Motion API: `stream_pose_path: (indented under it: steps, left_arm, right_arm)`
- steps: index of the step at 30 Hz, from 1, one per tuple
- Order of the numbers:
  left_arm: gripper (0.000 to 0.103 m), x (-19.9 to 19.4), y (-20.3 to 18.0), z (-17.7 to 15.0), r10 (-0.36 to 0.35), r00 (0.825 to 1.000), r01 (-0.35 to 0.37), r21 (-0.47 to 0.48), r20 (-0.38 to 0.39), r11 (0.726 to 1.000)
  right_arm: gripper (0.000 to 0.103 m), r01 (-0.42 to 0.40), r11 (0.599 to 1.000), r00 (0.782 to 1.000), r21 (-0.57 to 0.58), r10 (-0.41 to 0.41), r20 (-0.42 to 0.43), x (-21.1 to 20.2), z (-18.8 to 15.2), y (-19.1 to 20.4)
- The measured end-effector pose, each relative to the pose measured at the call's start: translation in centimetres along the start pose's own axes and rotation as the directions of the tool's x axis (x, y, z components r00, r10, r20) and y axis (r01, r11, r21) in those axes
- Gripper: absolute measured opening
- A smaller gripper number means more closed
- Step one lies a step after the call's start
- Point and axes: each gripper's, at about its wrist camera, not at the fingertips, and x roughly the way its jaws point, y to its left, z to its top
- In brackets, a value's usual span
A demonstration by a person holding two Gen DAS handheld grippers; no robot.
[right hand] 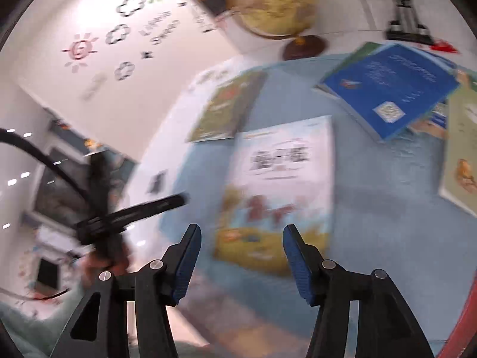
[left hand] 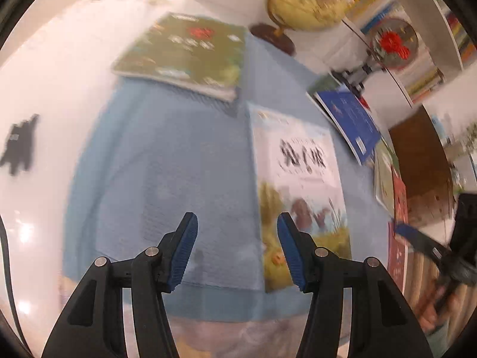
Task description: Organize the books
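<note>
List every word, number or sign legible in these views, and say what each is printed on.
None can be read for certain; both views are motion-blurred.
White picture book: large black characters on its cover, smeared.
Green book: pale title and a red mark, blurred.
Blue book: white text lines and a square code, too small.
Wall decals: sun, flower outlines and lettering, blurred.
Black tag on the table: unreadable.

You see white wall (right hand: 98, 95) with sun and cloud decals (right hand: 119, 34), globe (left hand: 310, 0), shelving (left hand: 429, 29), blue tablecloth (left hand: 167, 161), glare spots.
</note>
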Motion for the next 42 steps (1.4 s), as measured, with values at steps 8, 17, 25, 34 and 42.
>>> stream_pose_path:
  steps: [8,17,25,34,42]
  left_arm:
    - [0.052,5.6,-6.5,-1.4,0.102,0.988,-0.08,0.187,-0.112,0.979]
    - [0.052,4.0,-5.6,-0.9,-0.117,0.989,0.126,0.102,-0.096,0.987]
    - [0.042,3.4,-5.6,-0.3,-0.105,0.993,0.109,0.098,-0.048,0.989]
    - [0.036,2.5,-3.9,0.2,-0.291,0.957,0.291,-0.04,0.003,0.956]
    - [0.023,5.7,-5.6,-0.5,-0.189,0.979,0.191,0.018,-0.072,0.982]
  right_arm:
    - [0.029,0.264,0.963,0.962,0.049,-0.259,-0.084,7.0,0.8,-4.9]
    - [0.03,0.227,0.971,0.973,0.076,-0.222,-0.07,6.8,-0.5,-4.6]
    - [0.03,0.133,0.977,0.991,0.168,-0.128,-0.042,6.4,-0.9,-5.8]
    - [0.03,0.086,0.973,0.996,0.215,-0.086,-0.007,5.1,-1.7,-7.1]
    - [0.03,0.044,0.966,0.999,0.255,-0.049,0.013,4.4,-2.3,-8.2]
